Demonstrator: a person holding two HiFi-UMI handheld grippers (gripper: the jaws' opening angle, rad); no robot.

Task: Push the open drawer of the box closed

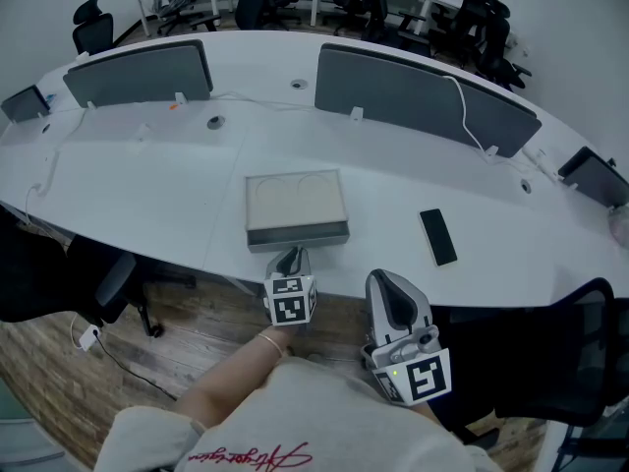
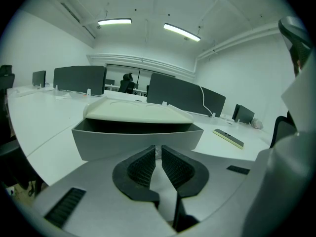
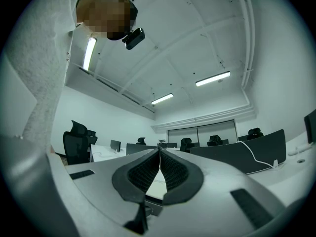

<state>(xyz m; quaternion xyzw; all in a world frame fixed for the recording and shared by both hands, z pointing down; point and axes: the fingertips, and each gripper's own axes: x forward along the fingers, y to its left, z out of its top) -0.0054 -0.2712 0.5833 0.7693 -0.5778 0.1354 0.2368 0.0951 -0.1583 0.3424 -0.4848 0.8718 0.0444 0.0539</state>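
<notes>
On the curved white counter (image 1: 177, 195), near the front edge, sits the flat grey box with a cream lid (image 1: 295, 197). Its grey drawer (image 2: 133, 139) stands pulled out toward me, and a dark gap shows under the lid. My left tongs (image 2: 158, 151) point slightly down at the middle of the drawer front. They are narrowed to a slit on a small pale knob (image 2: 158, 153) there, and the tips are right at the panel. My forearm in a pale sleeve (image 1: 236, 382) runs back from them.

To the right, my right tongs (image 3: 159, 152) hang off the counter's edge close to my body, well apart from the box. They are tilted slightly upward with the pads closed together and nothing between them. Further right a slim black phone (image 1: 438, 236) lies flat on the counter, near the box but apart from it.
</notes>
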